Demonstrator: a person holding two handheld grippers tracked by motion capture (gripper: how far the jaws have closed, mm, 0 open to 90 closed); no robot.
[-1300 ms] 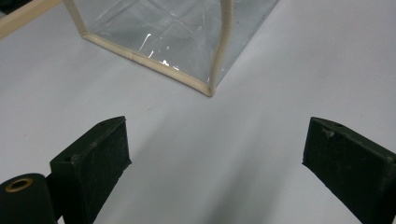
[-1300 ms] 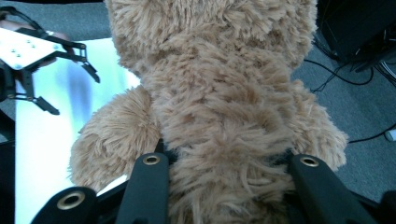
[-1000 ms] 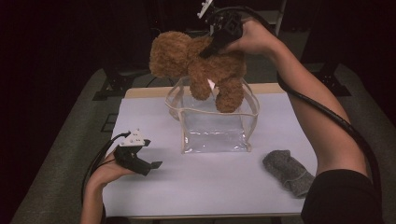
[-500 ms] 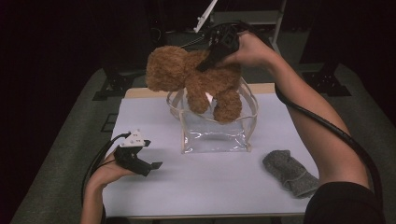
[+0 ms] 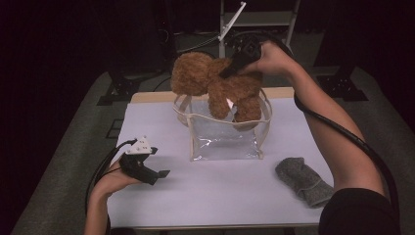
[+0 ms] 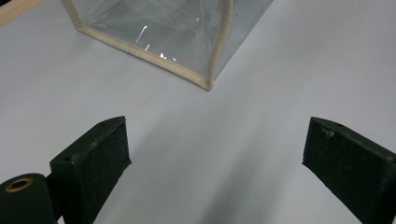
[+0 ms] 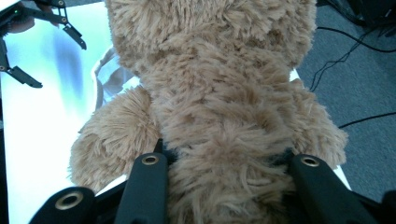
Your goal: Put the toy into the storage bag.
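Right gripper (image 5: 234,67) clamps unlabelled teddy bear (image 5: 215,85) above unprinted clear bag (image 5: 222,142).

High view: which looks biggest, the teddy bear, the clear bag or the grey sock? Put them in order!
1. Teddy bear and clear bag: they look about alike, and the lifted bear is partly in front of the bag, so no ranking.
2. Grey sock: plainly the smallest.

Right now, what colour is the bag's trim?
Cream or beige, edging the clear bag; clearest in the left gripper view.
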